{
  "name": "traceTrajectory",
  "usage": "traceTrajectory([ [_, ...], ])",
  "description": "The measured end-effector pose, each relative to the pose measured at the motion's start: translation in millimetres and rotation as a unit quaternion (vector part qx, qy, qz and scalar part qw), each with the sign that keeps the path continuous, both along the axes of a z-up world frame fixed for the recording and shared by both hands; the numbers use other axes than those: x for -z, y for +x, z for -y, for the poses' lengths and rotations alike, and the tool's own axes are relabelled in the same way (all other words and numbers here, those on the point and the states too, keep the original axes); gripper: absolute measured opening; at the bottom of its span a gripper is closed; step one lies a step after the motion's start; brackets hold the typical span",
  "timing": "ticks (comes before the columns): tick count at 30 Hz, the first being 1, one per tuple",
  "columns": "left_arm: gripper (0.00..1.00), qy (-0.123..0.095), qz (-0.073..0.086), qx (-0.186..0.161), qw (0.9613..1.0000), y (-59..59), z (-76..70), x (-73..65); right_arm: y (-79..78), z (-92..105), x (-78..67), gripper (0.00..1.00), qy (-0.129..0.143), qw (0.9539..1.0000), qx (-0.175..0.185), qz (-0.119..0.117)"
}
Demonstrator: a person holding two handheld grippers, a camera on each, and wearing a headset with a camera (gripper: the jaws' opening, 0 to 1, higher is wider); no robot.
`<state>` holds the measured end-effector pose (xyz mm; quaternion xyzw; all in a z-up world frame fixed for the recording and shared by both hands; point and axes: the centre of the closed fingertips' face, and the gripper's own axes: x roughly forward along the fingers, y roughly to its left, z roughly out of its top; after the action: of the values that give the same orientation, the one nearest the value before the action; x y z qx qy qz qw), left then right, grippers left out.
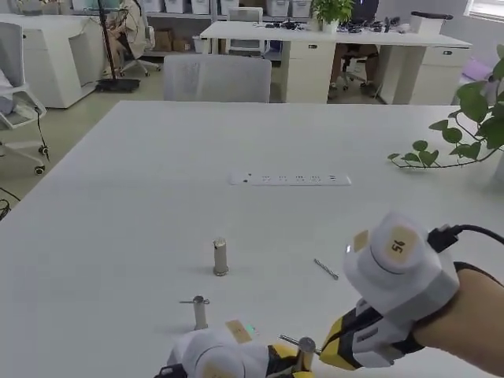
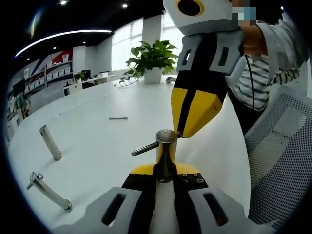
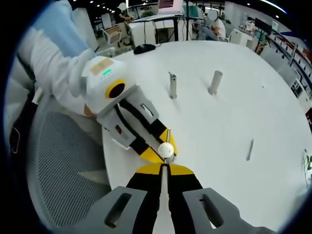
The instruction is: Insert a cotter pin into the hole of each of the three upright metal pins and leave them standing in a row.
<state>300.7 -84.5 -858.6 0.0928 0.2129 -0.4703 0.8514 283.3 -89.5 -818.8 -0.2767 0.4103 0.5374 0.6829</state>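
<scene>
A bare upright metal pin (image 1: 220, 257) stands mid-table. Nearer me stands a second pin (image 1: 200, 311) with a cotter pin through its top. At the front edge my left gripper (image 1: 293, 364) is shut on the third pin (image 2: 165, 155), holding it upright. A cotter pin (image 2: 145, 148) sticks out sideways from that pin's head. My right gripper (image 3: 164, 168) is shut on this cotter pin's other end, its yellow tips (image 1: 324, 346) touching the pin head (image 3: 166, 149). A loose cotter pin (image 1: 325, 269) lies flat to the right.
A flat power strip (image 1: 290, 179) lies in the table's middle, farther back. Plant leaves (image 1: 472, 118) reach over the right edge. A grey chair (image 1: 216, 79) stands behind the far edge. A mesh chair (image 3: 63, 165) sits below the near edge.
</scene>
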Motion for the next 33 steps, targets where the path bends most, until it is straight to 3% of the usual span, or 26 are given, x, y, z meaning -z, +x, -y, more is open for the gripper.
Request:
traceTrajectory([
  [2,0.11,0.0,0.0,0.0,1.0,0.1,0.0,0.2,0.3,-1.2,0.4,0.05,-0.002,0.9999,-0.011,0.008],
  [7,0.11,-0.001,-0.001,0.0,1.0,-0.2,-0.1,0.4,-0.6,-1.6,0.9,0.06,0.0,1.0,-0.007,0.002],
  [15,0.11,-0.001,-0.001,0.0,1.0,-0.3,-0.3,1.1,0.4,-4.8,3.4,0.17,0.012,0.9999,0.003,0.008],
  [28,0.12,0.002,0.003,0.005,1.0,-0.4,-0.3,0.8,1.2,-0.2,5.9,0.2,0.025,0.9995,0.017,0.006],
  [33,0.2,-0.003,0.008,0.002,1.0,2.1,-1.3,-4.0,1.0,0.0,5.5,0.21,0.028,0.9994,0.02,0.005],
])
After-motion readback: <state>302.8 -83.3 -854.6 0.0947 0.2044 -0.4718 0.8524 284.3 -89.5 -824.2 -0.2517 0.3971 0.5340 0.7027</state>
